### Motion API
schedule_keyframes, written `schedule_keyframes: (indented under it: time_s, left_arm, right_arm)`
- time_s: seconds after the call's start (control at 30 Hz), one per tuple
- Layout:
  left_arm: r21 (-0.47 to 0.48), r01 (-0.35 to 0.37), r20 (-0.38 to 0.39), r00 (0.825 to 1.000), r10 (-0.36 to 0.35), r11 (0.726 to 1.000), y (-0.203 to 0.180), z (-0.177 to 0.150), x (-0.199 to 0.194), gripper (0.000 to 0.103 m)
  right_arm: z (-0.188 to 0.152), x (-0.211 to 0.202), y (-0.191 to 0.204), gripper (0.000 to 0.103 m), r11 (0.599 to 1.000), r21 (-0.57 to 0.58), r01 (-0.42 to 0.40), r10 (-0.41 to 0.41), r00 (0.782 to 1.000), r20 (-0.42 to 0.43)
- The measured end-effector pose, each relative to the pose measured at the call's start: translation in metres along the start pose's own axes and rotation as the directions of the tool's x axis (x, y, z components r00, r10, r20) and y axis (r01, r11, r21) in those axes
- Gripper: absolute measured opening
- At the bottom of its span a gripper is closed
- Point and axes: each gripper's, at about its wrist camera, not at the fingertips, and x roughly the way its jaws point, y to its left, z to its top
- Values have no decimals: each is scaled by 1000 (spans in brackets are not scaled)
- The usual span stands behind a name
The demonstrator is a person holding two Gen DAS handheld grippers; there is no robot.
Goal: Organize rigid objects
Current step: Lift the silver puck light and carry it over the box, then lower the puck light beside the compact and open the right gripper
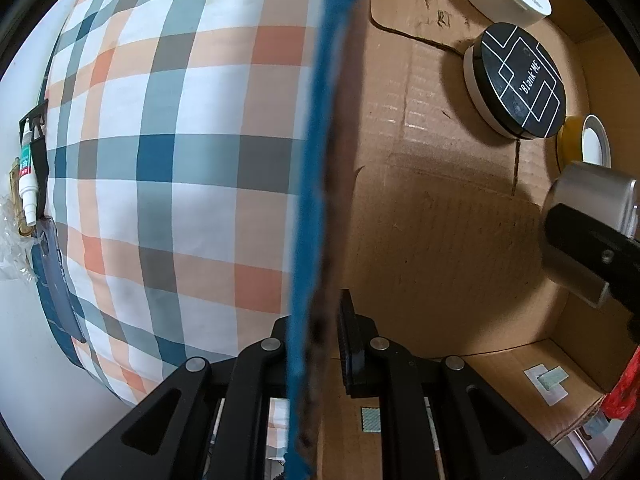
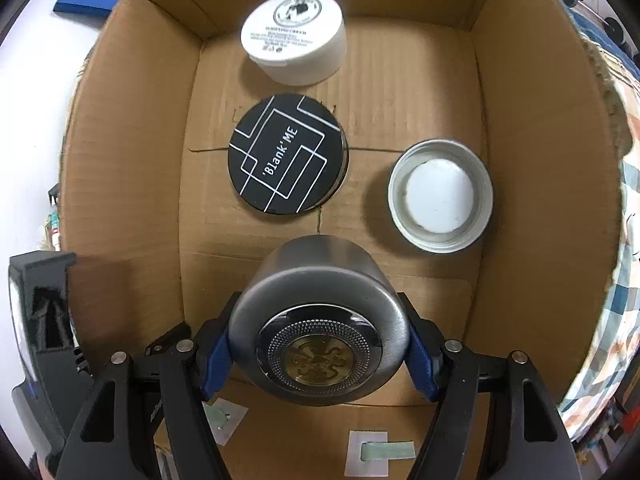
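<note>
My right gripper (image 2: 320, 354) is clamped on a round silver metal case (image 2: 320, 320); its blue fingers (image 2: 214, 360) press on both sides of it. I hold the case above the floor of an open cardboard box (image 2: 132, 184), near the box's near wall. Its face with a gold emblem in the middle is turned toward the camera.

On the box floor three things lie. A black round tin (image 2: 286, 154) marked 'Blank'ME is in the middle. A white jar (image 2: 294, 38) stands by the far wall, just behind the tin. A shallow metal lid (image 2: 440, 194) with a white inside lies toward the right wall, apart from the tin.

My left gripper (image 1: 314, 344) holds the left wall of the box, which has a blue edge (image 1: 320, 160); one finger is inside the box and one outside, closed on the wall. Outside the wall I see a checked cloth (image 1: 180, 160) and, at its far edge, a small white bottle (image 1: 27, 176).
</note>
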Motion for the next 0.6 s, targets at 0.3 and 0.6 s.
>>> schedule_keyframes:
  time_s: [0.3,0.6]
  left_arm:
    - [3,-5,0,1000,5,1000,0,-2,6,10]
    - [11,-14,-3,1000,14,1000,-6,0,7,10]
  right_arm:
    - [1,14,5,75,1000,4,29,-28,999,-33]
    - [5,-7,12,90,1000,-9,28,-28,1000,7]
